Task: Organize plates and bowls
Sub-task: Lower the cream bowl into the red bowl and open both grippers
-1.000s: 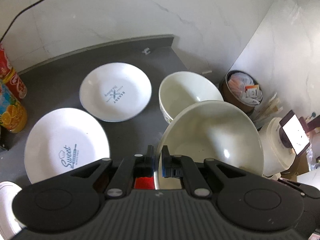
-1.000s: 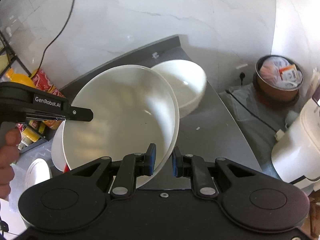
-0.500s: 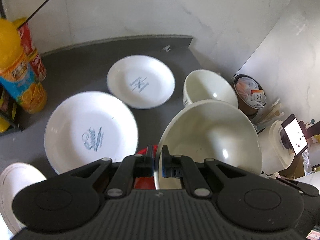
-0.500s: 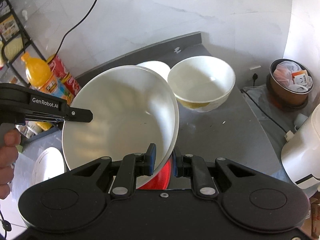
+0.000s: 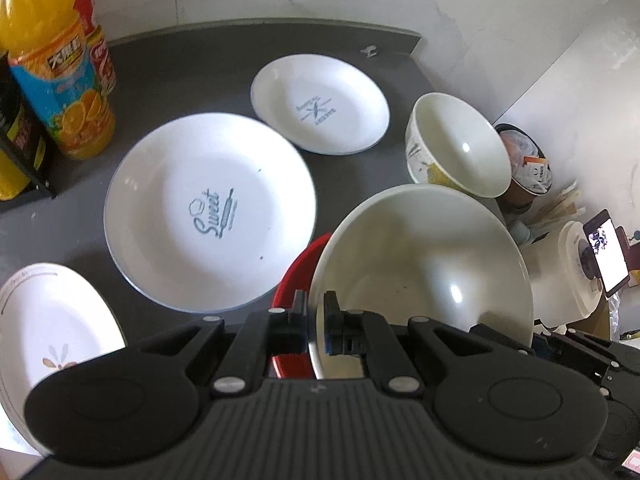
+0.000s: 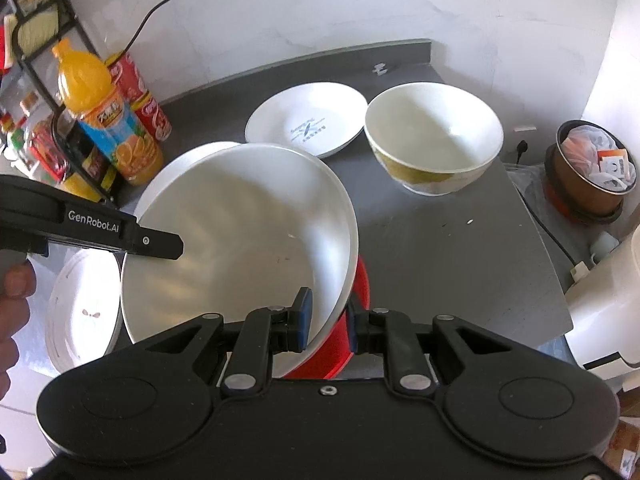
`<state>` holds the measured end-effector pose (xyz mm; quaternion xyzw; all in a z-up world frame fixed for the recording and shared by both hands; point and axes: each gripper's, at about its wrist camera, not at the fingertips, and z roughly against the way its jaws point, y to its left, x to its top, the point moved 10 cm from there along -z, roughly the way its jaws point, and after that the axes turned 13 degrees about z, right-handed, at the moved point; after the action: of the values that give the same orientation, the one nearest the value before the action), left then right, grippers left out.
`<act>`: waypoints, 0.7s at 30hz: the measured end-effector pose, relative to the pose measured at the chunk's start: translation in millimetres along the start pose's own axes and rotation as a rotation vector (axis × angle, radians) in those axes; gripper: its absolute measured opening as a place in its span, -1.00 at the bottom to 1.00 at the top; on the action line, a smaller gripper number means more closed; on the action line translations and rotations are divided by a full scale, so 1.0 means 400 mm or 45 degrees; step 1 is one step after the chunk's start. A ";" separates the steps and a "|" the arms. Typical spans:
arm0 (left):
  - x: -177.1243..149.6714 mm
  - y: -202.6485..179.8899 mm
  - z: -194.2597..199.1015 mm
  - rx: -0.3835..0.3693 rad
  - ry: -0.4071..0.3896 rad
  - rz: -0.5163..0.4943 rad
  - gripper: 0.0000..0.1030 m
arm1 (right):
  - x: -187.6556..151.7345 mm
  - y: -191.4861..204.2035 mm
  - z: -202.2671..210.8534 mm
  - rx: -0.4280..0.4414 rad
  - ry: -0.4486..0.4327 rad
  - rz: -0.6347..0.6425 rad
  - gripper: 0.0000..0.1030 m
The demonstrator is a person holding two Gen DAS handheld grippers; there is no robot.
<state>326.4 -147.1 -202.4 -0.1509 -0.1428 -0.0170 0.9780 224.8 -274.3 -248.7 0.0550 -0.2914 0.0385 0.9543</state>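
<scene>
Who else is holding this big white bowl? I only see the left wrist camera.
Observer: The right gripper grips the big white bowl, with its jaws on the near rim.
Operator: Does my gripper have writing on it?
Observer: Yes. In the right wrist view, the side of the left gripper reads GenRobot.AI.
Operator: What is holding my gripper?
Observer: A hand is wrapped around its handle at the left edge of that view.
</scene>
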 end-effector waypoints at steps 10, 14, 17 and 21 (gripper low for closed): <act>-0.034 0.041 -0.049 0.037 0.065 0.021 -0.89 | -0.023 0.021 -0.042 -0.002 0.058 0.030 -0.56; -0.044 0.046 -0.068 0.038 0.091 0.025 -0.89 | -0.029 0.019 -0.061 -0.016 0.079 0.023 -0.54; -0.054 0.045 -0.076 0.046 0.095 0.017 -0.89 | -0.028 0.016 -0.066 -0.017 0.073 0.017 -0.52; -0.053 0.044 -0.082 0.056 0.090 0.025 -0.89 | -0.026 0.014 -0.068 -0.017 0.058 0.033 -0.51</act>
<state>316.4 -140.1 -243.4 -0.1303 -0.1070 -0.0094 0.9856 230.6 -265.9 -276.4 0.0441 -0.2704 0.0504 0.9604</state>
